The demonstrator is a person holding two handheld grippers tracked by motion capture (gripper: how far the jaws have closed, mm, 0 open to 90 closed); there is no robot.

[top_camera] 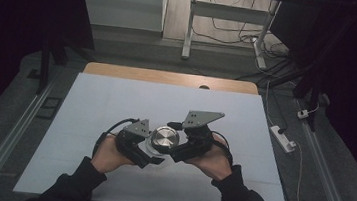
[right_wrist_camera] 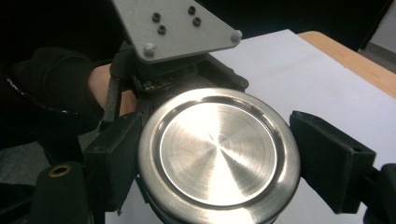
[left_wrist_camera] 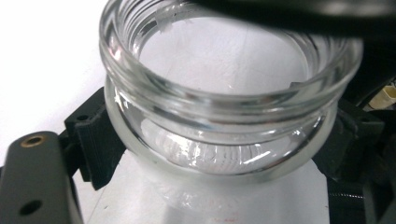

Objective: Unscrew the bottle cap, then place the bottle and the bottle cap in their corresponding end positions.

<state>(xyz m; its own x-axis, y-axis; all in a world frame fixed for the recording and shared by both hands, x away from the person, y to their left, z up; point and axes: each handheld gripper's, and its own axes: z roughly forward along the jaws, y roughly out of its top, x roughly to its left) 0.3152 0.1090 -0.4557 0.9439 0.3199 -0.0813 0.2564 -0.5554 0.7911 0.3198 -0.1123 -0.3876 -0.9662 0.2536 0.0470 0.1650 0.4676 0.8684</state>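
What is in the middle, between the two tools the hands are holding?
A glass jar with a shiny metal lid. In the high view the lid sits between the left tool and right tool. The left tool grips the glass; the right tool grips the lid.

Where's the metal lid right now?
In the high view the metal lid sits near the table's middle, between both grippers; the right gripper holds its rim, directly over the glass jar.

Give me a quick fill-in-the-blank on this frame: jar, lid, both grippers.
1. The left gripper is shut on the clear ____ jar.
2. The right gripper clamps the round ____ lid by its rim.
3. The jar's mouth is ____, its threads bare.
4. Everything sits over a ____ table sheet.

Missing: glass; metal; open; white
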